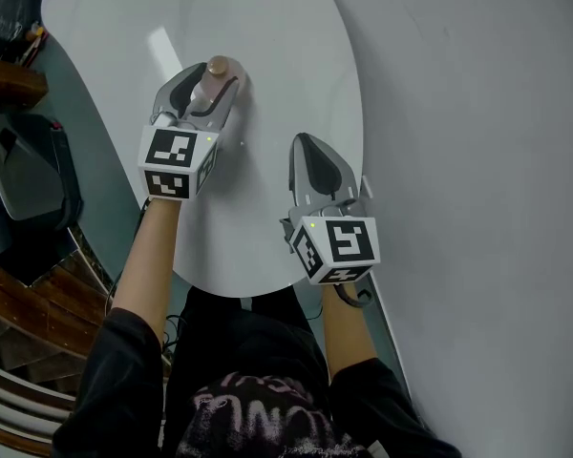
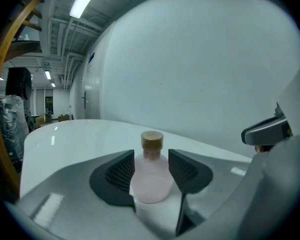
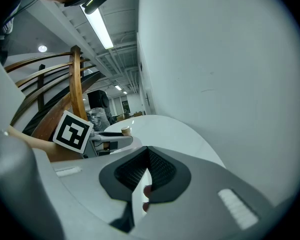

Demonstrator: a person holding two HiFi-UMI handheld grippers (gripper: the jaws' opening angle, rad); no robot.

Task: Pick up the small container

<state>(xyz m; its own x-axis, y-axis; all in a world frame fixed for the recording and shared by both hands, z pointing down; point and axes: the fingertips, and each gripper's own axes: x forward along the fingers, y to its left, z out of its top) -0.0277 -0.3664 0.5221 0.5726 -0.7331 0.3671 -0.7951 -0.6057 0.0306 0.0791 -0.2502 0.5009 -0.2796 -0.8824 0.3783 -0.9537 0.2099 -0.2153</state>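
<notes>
Left gripper (image 2: 151,159) pinched the small container (image 2: 151,181) at its belly (light, smooth, probably slippery); right gripper (image 3: 147,160) sat closed, empty.

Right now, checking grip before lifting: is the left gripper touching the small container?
Touching: left gripper view shows the left gripper's pads against the small container.

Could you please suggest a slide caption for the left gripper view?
Fingers of the left gripper clasp the small container at the white table.
</notes>
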